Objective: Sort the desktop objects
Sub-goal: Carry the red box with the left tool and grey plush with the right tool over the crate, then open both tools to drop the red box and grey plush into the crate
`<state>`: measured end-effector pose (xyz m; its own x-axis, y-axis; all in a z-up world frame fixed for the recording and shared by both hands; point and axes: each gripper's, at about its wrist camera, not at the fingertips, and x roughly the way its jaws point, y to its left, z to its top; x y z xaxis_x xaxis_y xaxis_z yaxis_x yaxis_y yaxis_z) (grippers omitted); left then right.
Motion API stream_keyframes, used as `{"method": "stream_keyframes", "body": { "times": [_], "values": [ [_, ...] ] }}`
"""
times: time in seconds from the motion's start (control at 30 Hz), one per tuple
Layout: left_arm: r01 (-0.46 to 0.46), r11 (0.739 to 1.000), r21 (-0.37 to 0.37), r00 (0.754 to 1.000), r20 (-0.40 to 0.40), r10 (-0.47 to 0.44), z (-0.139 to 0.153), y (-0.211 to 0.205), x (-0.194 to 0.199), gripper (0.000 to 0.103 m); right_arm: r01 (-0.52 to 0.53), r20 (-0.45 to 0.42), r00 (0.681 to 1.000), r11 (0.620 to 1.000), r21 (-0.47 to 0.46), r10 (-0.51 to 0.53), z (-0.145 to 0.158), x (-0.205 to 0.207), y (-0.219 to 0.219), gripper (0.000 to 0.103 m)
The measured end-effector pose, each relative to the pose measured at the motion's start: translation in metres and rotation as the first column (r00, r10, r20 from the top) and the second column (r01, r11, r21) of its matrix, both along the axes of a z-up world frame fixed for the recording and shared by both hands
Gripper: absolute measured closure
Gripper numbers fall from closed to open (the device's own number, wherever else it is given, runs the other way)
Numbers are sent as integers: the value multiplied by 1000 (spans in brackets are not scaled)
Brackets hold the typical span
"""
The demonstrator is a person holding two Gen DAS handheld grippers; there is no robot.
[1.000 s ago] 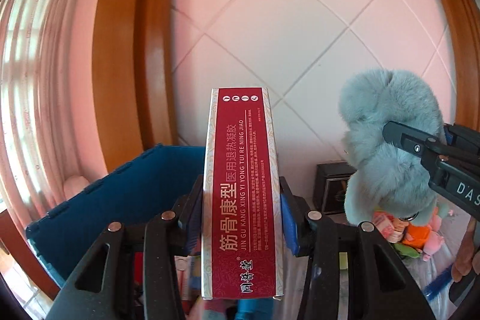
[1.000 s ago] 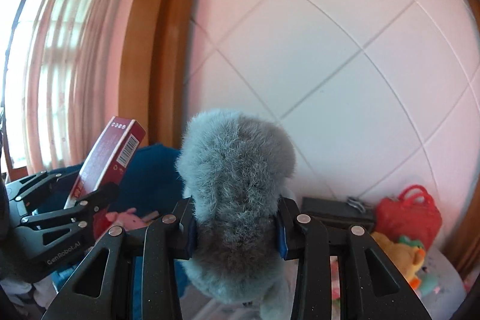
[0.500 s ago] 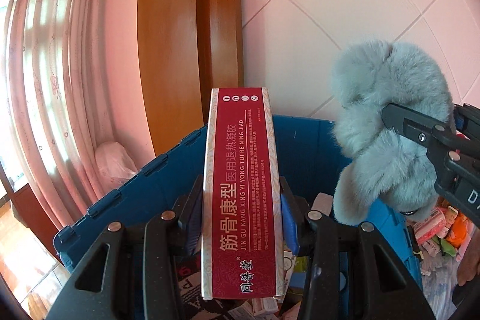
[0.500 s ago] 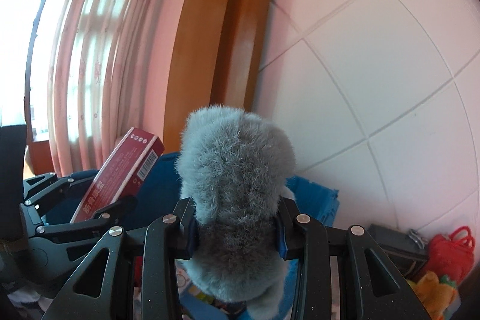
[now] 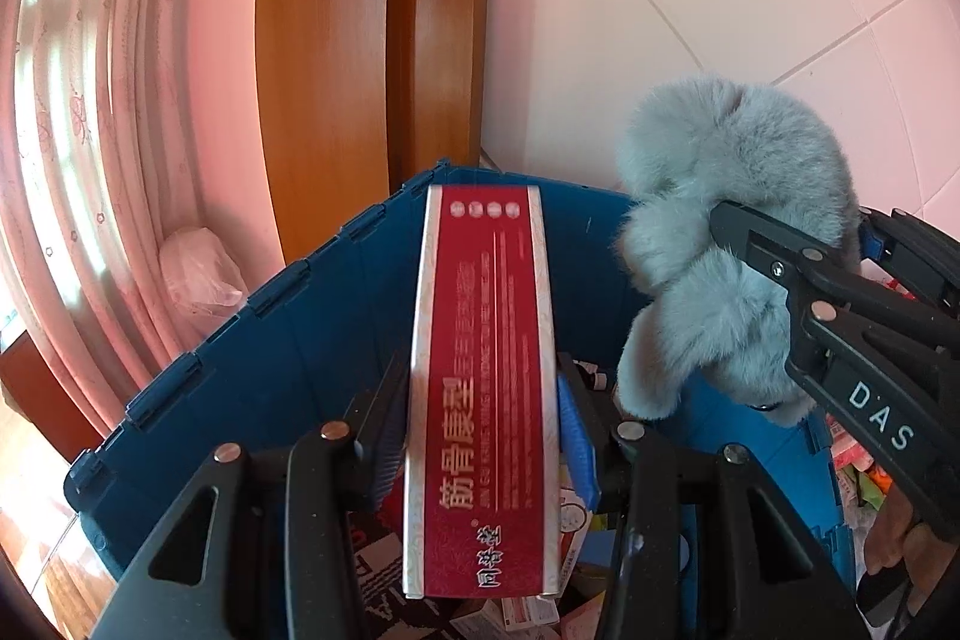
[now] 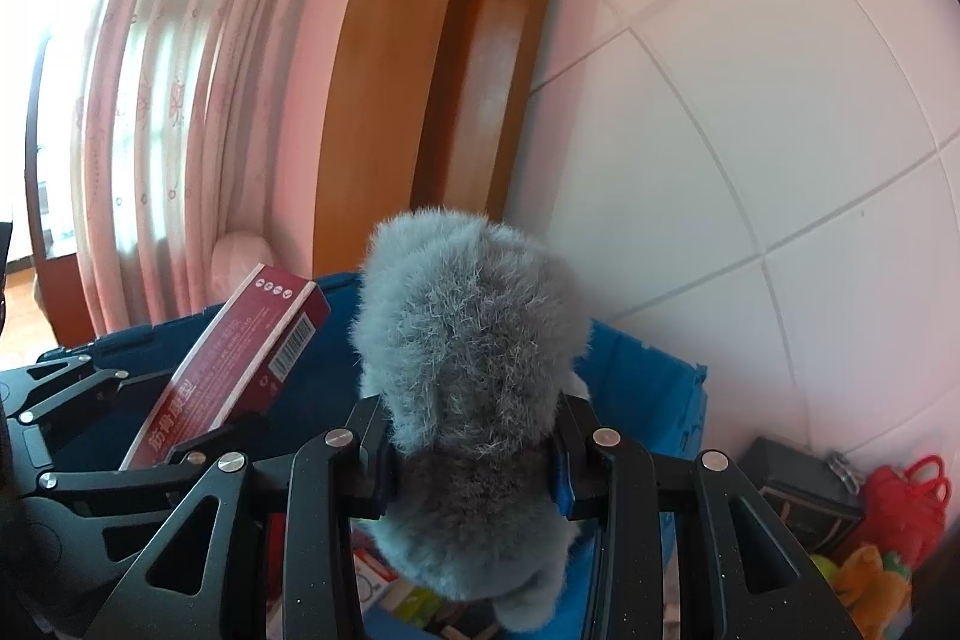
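**Box and plush held over blue crate**

Left wrist view: the left gripper [image 5: 480,436] has its jaws clamped on a red box [image 5: 480,400], upright over the open blue crate [image 5: 240,388]. At right, the right gripper [image 5: 798,280] pinches a grey plush [image 5: 720,244].

Right wrist view: jaws squeeze the plush [image 6: 468,376] above the crate [image 6: 648,376]; the box [image 6: 240,358] tilts at left.

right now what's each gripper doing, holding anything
left gripper: shut on the red box, above the blue bin
right gripper: shut on the grey plush
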<state>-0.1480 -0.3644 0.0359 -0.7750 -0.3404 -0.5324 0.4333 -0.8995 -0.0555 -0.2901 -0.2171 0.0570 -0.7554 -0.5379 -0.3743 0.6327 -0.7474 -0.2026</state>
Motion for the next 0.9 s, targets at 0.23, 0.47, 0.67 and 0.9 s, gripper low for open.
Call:
{"method": "stream_keyframes", "body": {
  "times": [0.23, 0.47, 0.67, 0.9],
  "values": [
    [-7, 1000, -27, 1000, 31, 8, -1, 0, -1, 45, 56, 12, 998, 998, 23, -56, -5, -10, -2, 62],
    [-19, 999, -36, 999, 27, 20, 2, 3, 1, 45, 96, -22, 995, 995, 24, -96, 1, 0, 5, 36],
    [-20, 999, -36, 1000, 20, 21, 2, 8, 6, 45, 111, -35, 993, 994, 11, -111, 6, 9, 15, 15],
    [-3, 999, -41, 1000, -23, 3, 6, 17, 21, 45, 127, -36, 991, 992, -18, -128, 9, 25, 37, 0]
  ]
}}
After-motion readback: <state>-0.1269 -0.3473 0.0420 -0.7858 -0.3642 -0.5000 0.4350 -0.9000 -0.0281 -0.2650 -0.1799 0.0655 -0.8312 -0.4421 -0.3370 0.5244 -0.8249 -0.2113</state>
